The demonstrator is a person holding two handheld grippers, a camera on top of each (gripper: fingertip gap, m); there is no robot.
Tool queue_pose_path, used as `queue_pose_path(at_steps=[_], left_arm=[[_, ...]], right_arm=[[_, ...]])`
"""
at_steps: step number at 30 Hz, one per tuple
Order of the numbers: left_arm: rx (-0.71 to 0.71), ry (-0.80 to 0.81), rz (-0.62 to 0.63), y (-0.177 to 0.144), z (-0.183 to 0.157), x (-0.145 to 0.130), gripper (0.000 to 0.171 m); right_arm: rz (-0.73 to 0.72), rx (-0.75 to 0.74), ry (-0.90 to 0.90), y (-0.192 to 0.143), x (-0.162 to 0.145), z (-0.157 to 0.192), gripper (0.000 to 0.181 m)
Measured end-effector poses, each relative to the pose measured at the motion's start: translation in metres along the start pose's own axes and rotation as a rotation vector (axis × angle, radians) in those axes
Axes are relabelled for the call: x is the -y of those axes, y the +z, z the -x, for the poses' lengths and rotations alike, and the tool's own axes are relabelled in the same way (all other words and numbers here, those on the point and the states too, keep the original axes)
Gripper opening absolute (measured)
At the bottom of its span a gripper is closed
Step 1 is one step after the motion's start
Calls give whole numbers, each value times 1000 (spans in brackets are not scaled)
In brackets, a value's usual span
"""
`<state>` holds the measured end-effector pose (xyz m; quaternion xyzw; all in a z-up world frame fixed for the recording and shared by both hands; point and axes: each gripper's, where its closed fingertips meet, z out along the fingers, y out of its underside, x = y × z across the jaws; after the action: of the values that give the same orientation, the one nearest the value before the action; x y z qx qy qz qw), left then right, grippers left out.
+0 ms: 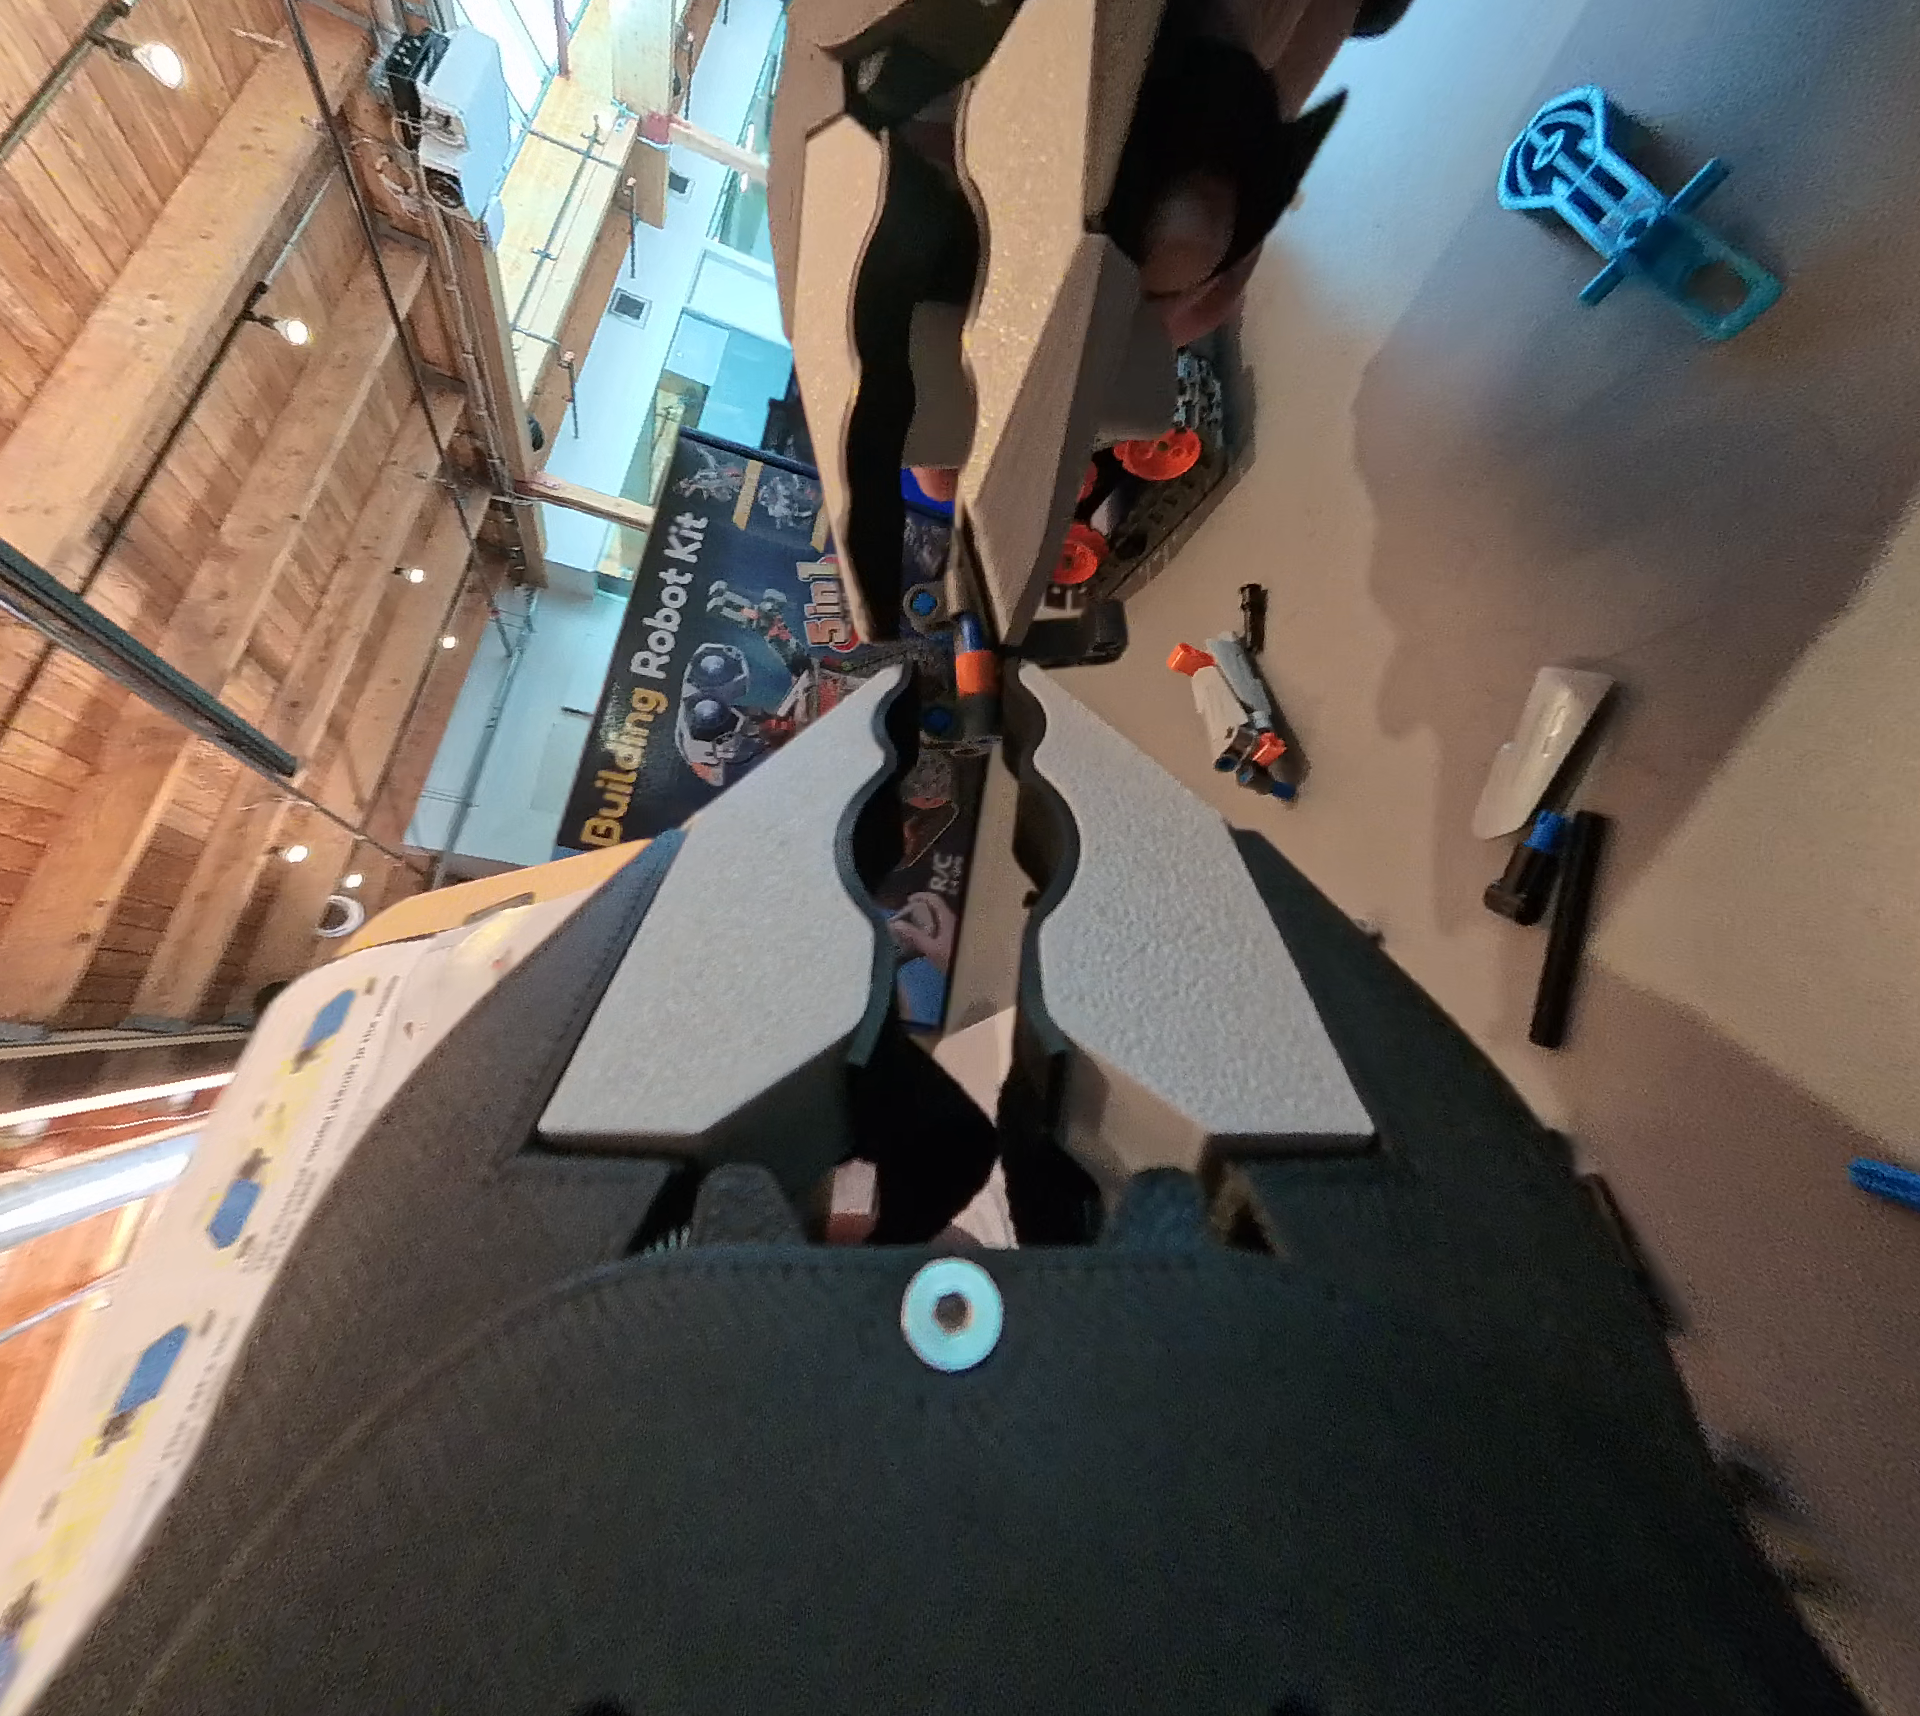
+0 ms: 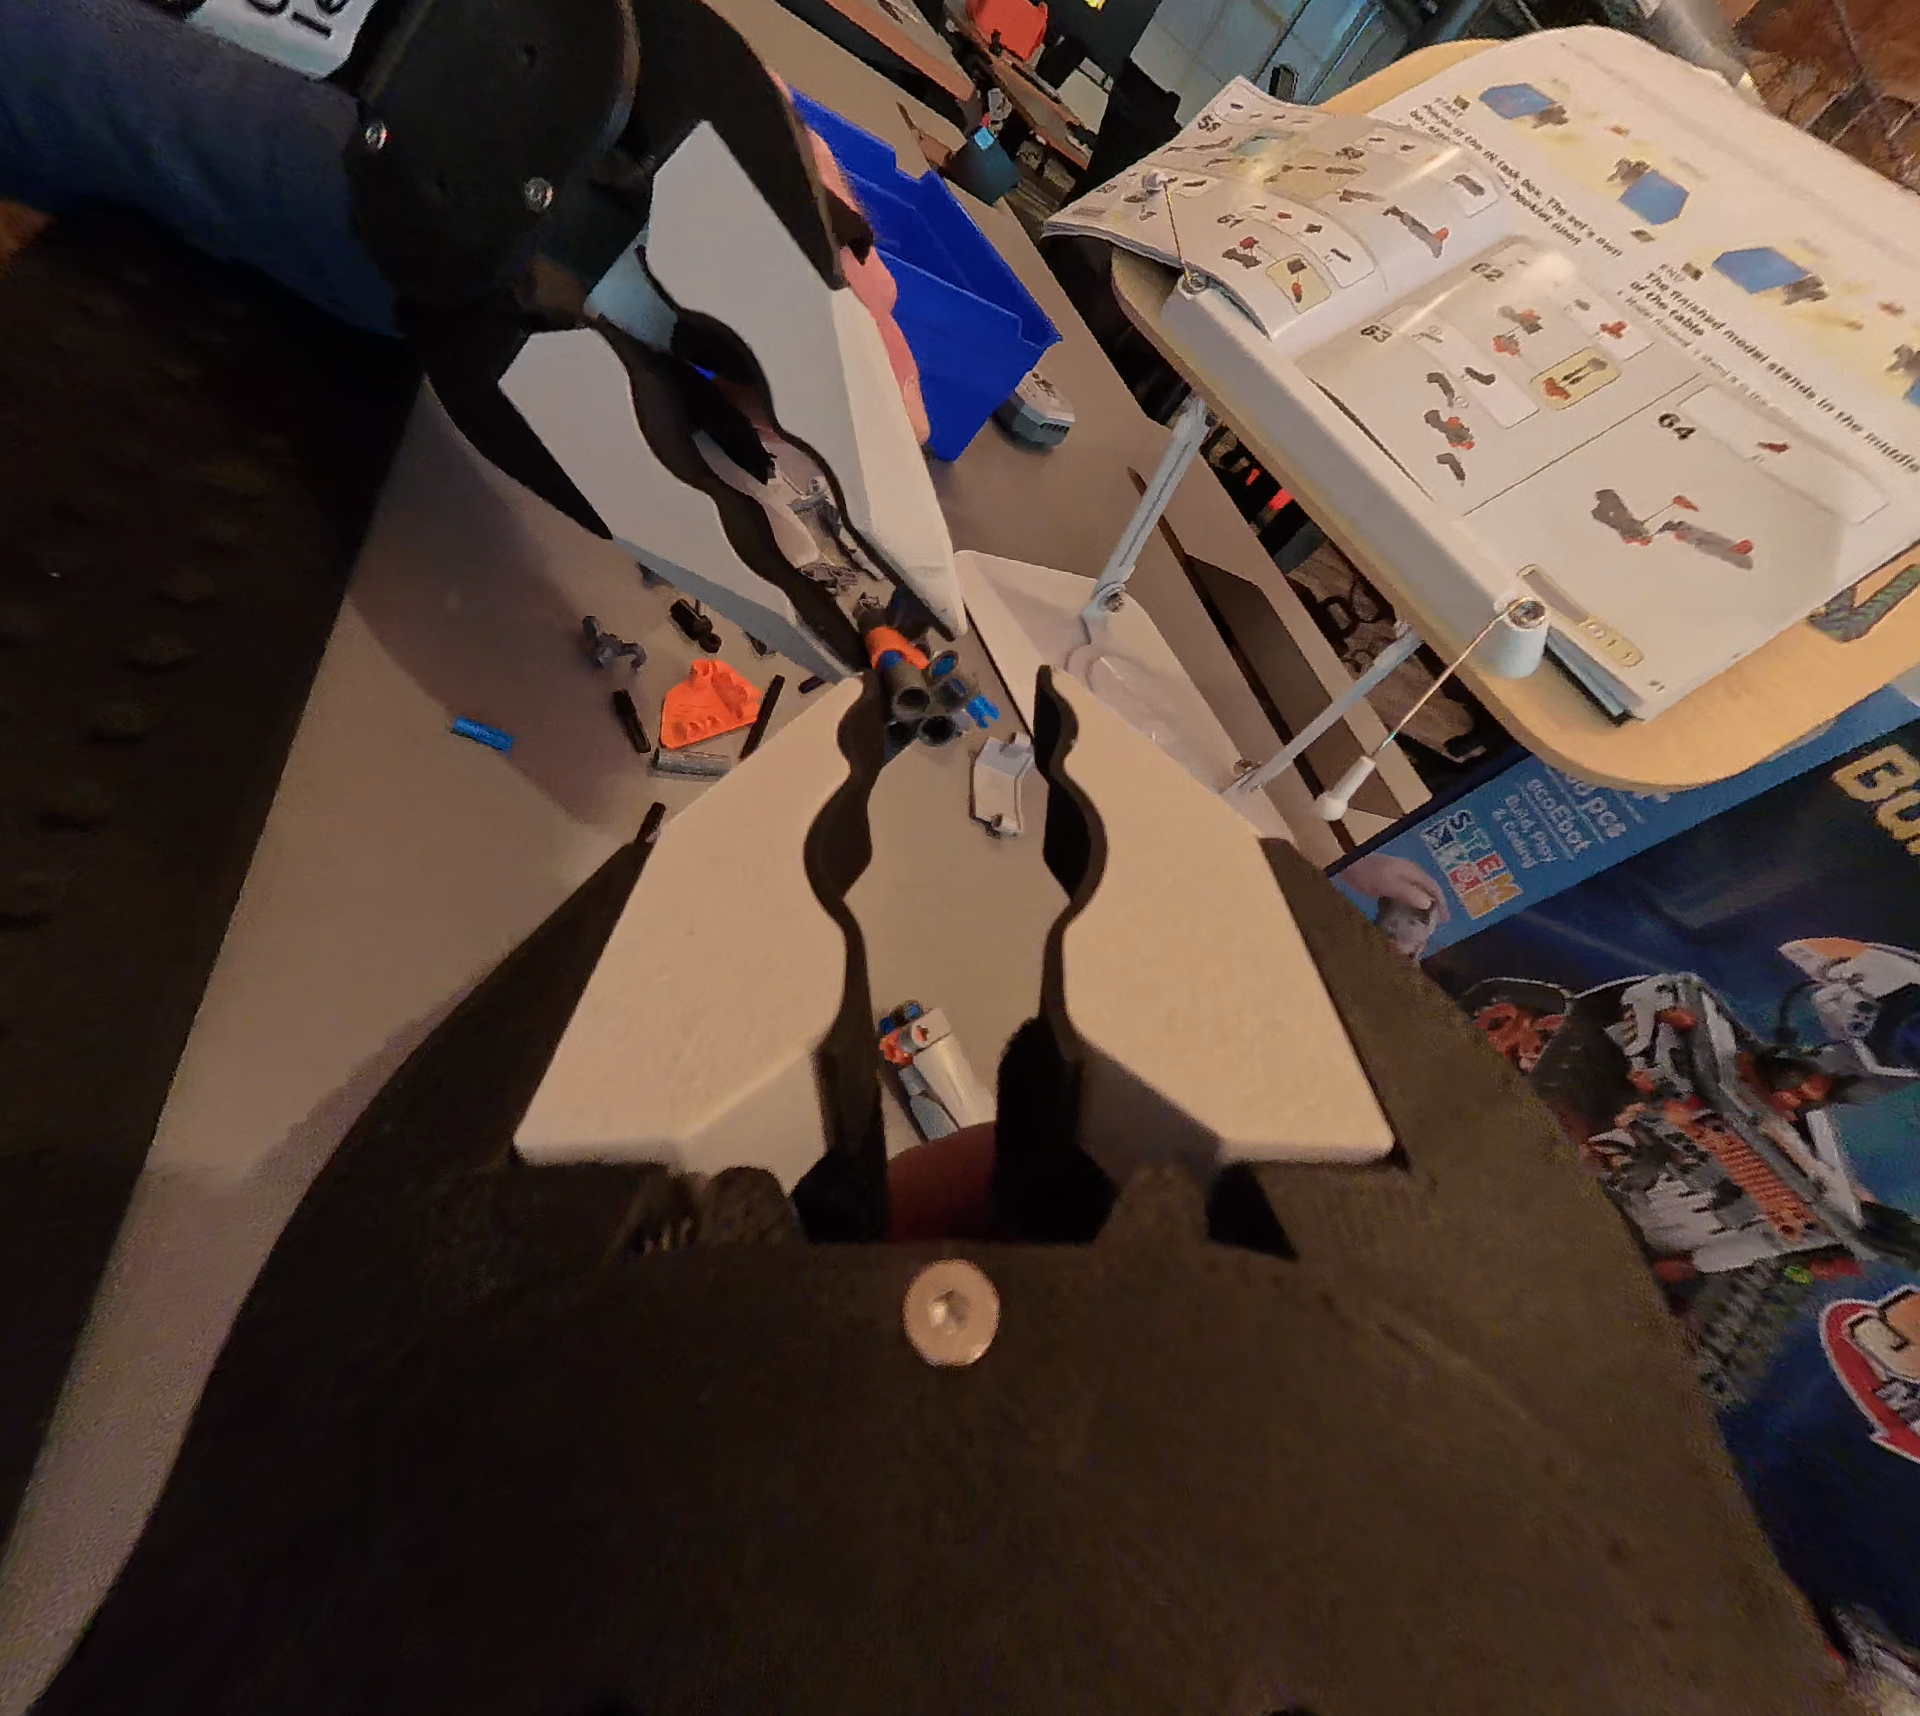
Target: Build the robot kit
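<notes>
My left gripper (image 1: 961, 681) is shut on a small assembly (image 1: 974, 679) of dark grey, orange and blue building-kit parts, held above the grey table (image 1: 1558, 523). It also shows in the right wrist view, at upper left, with the assembly (image 2: 906, 679) at its tips. My right gripper (image 2: 951, 684) is open. Its tips stand on either side of the assembly's free end, and its left fingertip (image 2: 854, 705) is close beside the grey tubes. In the left wrist view the right gripper (image 1: 940, 627) comes in from the top, tip to tip with my left one.
On the table lie a white-orange sub-assembly (image 1: 1236, 710), a white panel (image 1: 1548, 747), a black axle (image 1: 1564, 928), a blue tool (image 1: 1621, 212), an orange part (image 2: 707, 700), a blue pin (image 2: 481, 734). A tracked model (image 1: 1143, 503), kit box (image 2: 1662, 1095), booklet stand (image 2: 1558, 336) and blue bin (image 2: 935, 295) ring the area. My left and right fingertips are right by each other. The black axle (image 1: 1564, 928) is about 12 cm from both grippers' fingertips.
</notes>
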<state>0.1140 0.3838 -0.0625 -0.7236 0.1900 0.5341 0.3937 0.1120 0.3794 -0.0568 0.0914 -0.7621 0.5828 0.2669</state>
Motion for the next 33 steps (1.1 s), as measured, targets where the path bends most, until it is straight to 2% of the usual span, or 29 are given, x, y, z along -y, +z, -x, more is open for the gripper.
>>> queue_pose_path(at_steps=[8, 23, 33], left_arm=[[-36, -76, -39, -5, 0, 0, 13], [20, -121, -10, -4, 12, -13, 12], [39, -148, -12, -5, 17, -14, 13]], right_arm=[[1, 8, -38, 3, 2, 7, 19], [18, -182, -151, 12, 6, -5, 18], [13, -227, -149, 13, 10, -8, 18]])
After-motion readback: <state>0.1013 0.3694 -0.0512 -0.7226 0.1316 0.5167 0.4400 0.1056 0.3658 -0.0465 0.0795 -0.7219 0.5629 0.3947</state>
